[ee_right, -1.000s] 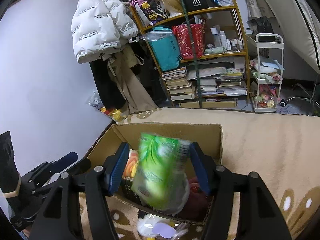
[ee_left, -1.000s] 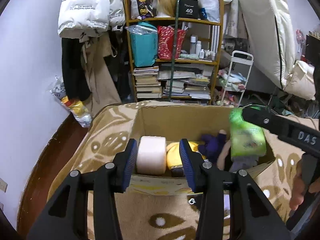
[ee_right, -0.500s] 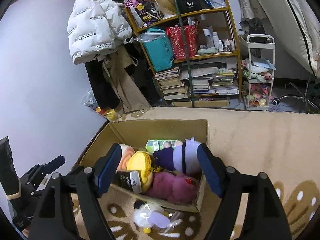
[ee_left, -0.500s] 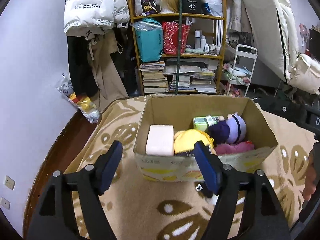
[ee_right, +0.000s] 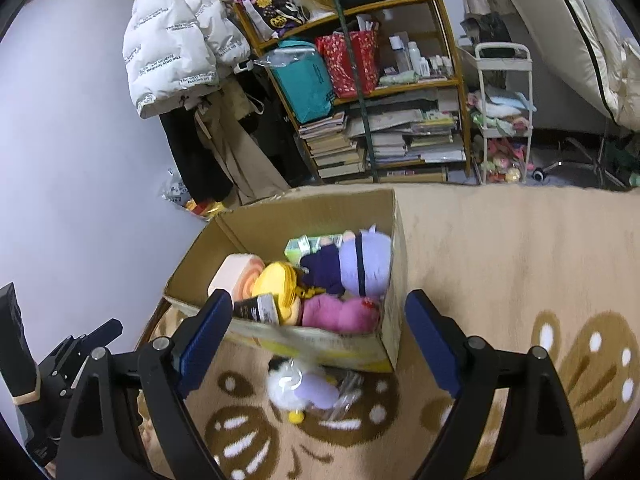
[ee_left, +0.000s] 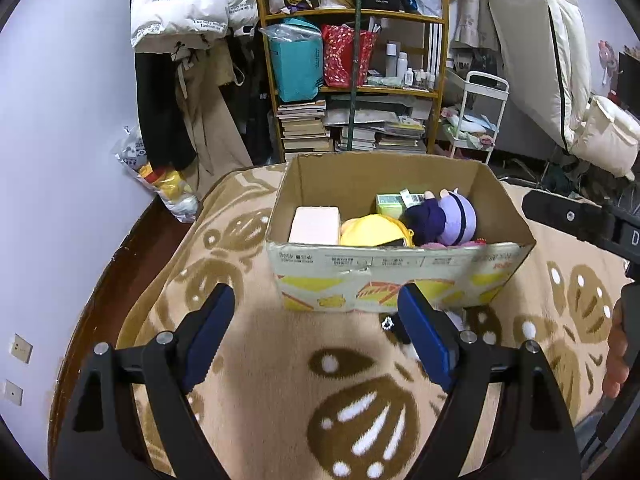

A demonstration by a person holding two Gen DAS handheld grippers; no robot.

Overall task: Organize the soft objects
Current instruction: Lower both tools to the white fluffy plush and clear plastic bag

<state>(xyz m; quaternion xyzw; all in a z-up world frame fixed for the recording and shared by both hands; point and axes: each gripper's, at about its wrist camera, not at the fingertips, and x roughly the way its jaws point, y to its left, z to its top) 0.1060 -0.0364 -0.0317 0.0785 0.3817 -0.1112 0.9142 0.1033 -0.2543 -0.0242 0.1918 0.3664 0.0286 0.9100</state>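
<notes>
The left gripper (ee_left: 316, 336) hangs over the patterned rug (ee_left: 280, 360), angled down toward the near wall of the cardboard box (ee_left: 392, 272); its jaws have just been opening and now stand wide with nothing between them; at the right edge of that view part of a hand (ee_left: 618, 354) grips the other tool's handle. The right gripper (ee_right: 320, 338) is likewise tilted downward just short of the box's near corner; its jaws have just been opening too, and they gape wide and empty. Inside the box lie a pink roll (ee_right: 236, 276) at the left, a yellow plush (ee_right: 280, 286) beside it, a purple doll (ee_right: 352, 266) toward the right, a magenta plush (ee_right: 340, 314) at the front, and a green packet (ee_right: 306, 246) against the far wall; outside, touching the box's near wall, a small white-and-lilac toy in clear wrap (ee_right: 300, 390) rests on the rug.
</notes>
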